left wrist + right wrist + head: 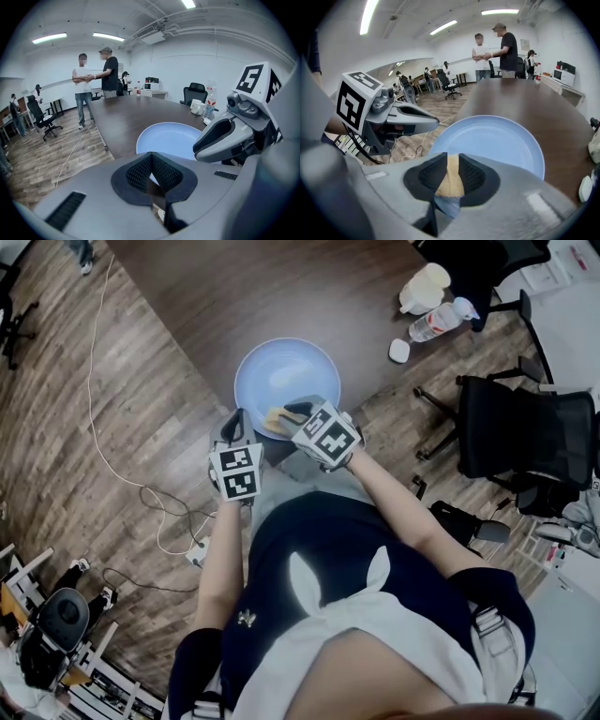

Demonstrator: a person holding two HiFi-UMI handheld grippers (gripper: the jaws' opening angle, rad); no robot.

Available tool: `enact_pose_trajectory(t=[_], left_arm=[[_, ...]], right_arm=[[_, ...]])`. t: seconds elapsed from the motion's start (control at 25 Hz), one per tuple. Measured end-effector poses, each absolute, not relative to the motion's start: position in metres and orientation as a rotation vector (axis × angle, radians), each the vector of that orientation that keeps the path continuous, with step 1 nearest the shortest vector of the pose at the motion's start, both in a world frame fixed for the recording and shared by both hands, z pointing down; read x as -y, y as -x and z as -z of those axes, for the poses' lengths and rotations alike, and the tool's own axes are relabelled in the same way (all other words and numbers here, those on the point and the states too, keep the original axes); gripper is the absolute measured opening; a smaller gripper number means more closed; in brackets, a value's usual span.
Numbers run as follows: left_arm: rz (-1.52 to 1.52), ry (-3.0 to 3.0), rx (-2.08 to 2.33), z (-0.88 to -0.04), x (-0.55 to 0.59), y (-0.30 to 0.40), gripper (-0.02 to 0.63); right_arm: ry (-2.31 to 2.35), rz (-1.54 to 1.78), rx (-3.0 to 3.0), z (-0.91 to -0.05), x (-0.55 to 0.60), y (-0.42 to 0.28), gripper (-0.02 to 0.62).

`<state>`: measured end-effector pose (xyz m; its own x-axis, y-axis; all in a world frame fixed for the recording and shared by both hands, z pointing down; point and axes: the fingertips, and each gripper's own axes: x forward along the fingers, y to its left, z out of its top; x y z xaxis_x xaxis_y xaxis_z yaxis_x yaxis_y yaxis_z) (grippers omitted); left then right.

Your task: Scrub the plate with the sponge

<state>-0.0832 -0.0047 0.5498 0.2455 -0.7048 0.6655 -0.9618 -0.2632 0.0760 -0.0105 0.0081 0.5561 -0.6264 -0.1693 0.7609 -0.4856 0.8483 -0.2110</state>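
A light blue plate [281, 371] lies on the dark wooden table [234, 296], close to its near edge. My right gripper [291, 413] is over the plate's near rim, shut on a yellow sponge [274, 421]. In the right gripper view the sponge [450, 180] stands pinched between the black pads, with the plate [497, 140] just beyond. My left gripper [234, 423] is at the plate's near-left rim. In the left gripper view its jaws [151, 173] are closed, with a pale sliver of the plate [168, 138] between them.
A spray bottle [436, 322], a white jug [424, 287] and a small white lid [399, 351] stand at the table's back right. Black office chairs [525, 432] are to the right. A white cable [103, 427] runs over the floor. Two people [96, 79] stand at the table's far end.
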Motion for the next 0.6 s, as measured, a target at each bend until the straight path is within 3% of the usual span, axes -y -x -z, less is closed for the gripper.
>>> enact_pose_trajectory(t=[0.12, 0.16, 0.6], left_arm=[[-0.686, -2.102, 1.492, -0.534, -0.001, 0.077, 0.005], [-0.678, -2.121, 1.483, -0.529, -0.002, 0.074, 0.005], [-0.624, -2.279, 1.332, -0.490, -0.042, 0.059, 0.006]], right_arm=[[-0.566, -0.483, 2.306, -0.538, -0.006, 0.012, 0.057], [-0.594, -0.471, 2.324, -0.532, -0.007, 0.012, 0.006], [-0.787, -0.565, 2.358, -0.493, -0.047, 0.009, -0.002]])
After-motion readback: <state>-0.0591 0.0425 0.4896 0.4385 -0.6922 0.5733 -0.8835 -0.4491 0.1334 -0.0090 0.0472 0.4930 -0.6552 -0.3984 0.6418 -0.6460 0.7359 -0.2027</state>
